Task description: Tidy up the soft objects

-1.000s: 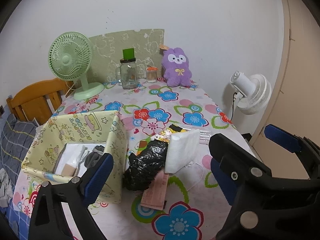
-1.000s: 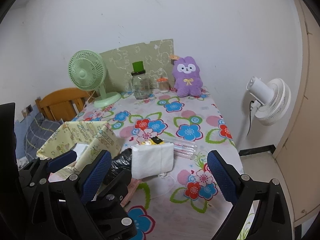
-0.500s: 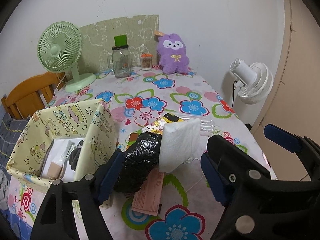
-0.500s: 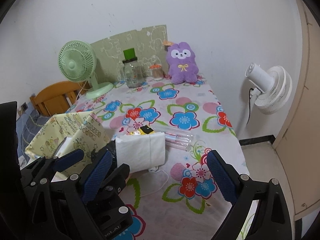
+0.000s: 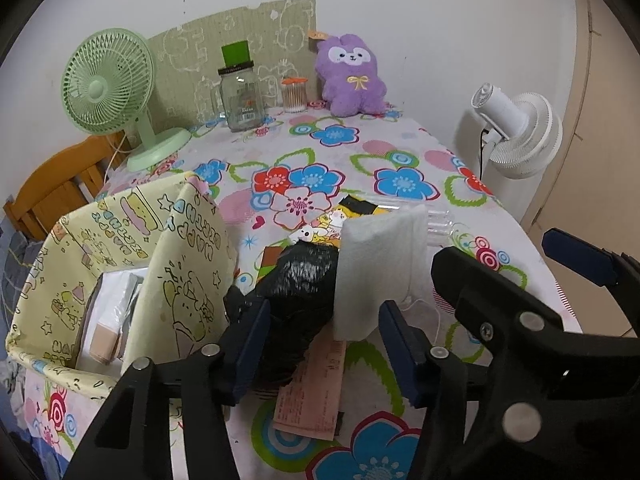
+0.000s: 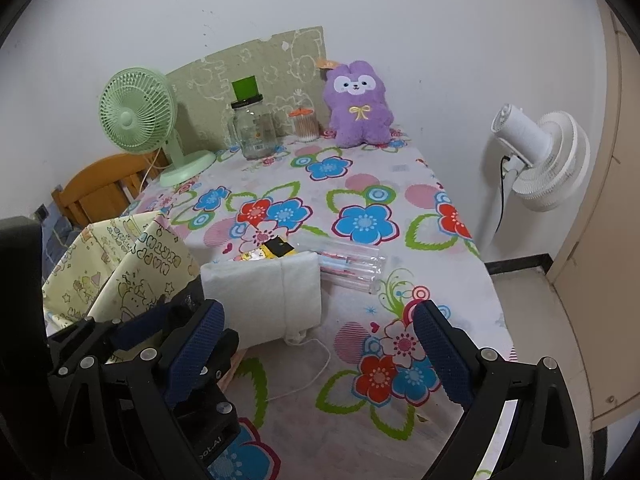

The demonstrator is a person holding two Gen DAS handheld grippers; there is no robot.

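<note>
A crumpled black plastic bag (image 5: 304, 300) lies on the flowered tablecloth beside a yellow cartoon-print box (image 5: 120, 248). A folded white cloth (image 5: 380, 264) leans on the bag's right side; it also shows in the right wrist view (image 6: 264, 300). My left gripper (image 5: 322, 344) is open, its blue pads on either side of the bag and the cloth's lower edge. My right gripper (image 6: 320, 352) is open and empty, just this side of the white cloth. A purple plush bunny (image 5: 350, 76) sits at the table's far end.
A pink paper slip (image 5: 316, 392) lies under the bag. Clear pen tubes (image 6: 344, 264) and a snack packet (image 6: 268, 252) lie behind the cloth. A green fan (image 5: 112, 88), glass jar (image 5: 240, 96) and swab jar (image 5: 294, 94) stand at the back. A white fan (image 6: 536, 156) stands off the table's right edge.
Both grippers have moved forward and down toward the bag and cloth. The left gripper's jaws have narrowed around the black bag. Nothing on the table has moved.
</note>
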